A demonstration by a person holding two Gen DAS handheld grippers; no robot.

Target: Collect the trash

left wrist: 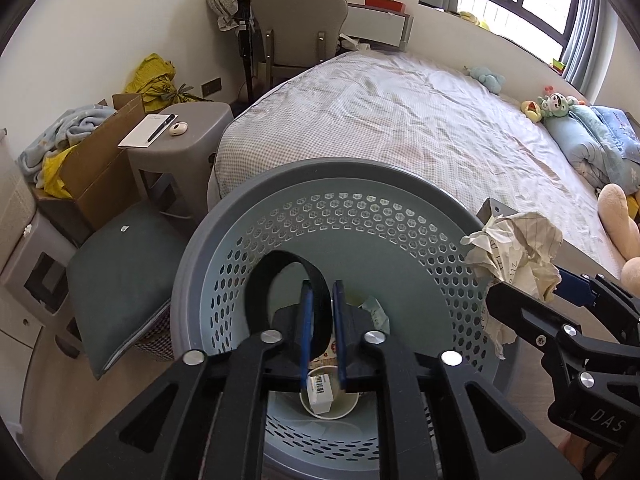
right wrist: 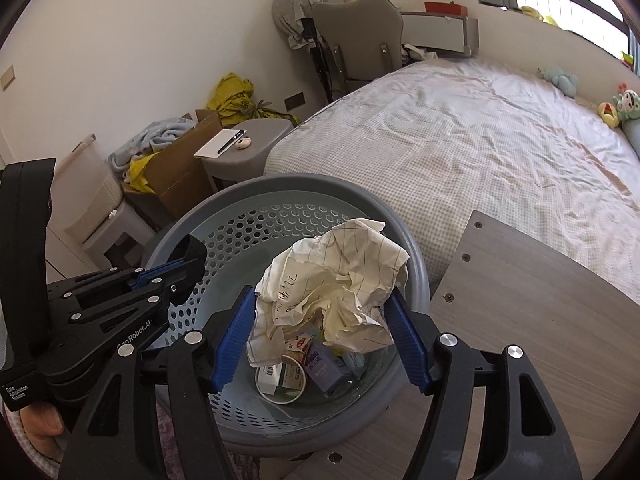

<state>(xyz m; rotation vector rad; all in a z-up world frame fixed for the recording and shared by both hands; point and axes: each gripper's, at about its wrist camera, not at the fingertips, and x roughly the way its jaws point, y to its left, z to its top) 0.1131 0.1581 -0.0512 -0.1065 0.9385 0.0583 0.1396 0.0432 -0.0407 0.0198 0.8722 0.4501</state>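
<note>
A grey and pale blue perforated trash basket (left wrist: 320, 216) (right wrist: 248, 216) stands beside the bed. Inside lie a paper cup (left wrist: 330, 404) (right wrist: 282, 380) holding a small white box, and other wrappers. My left gripper (left wrist: 322, 300) (right wrist: 188, 256) is shut on a black strap loop (left wrist: 280, 268) over the basket's inside. My right gripper (right wrist: 324, 304) (left wrist: 532, 284) is shut on a crumpled ball of lined paper (right wrist: 336, 280) (left wrist: 516, 248) and holds it above the basket's right rim.
The bed (left wrist: 400, 120) fills the right side, with soft toys (left wrist: 552, 104) near the pillows. A grey stool (left wrist: 188, 128) with a notepad, a cardboard box (left wrist: 104, 168), a cushion (left wrist: 120, 280) and a chair (left wrist: 300, 24) are at the left and back. A wooden board (right wrist: 540, 300) is right of the basket.
</note>
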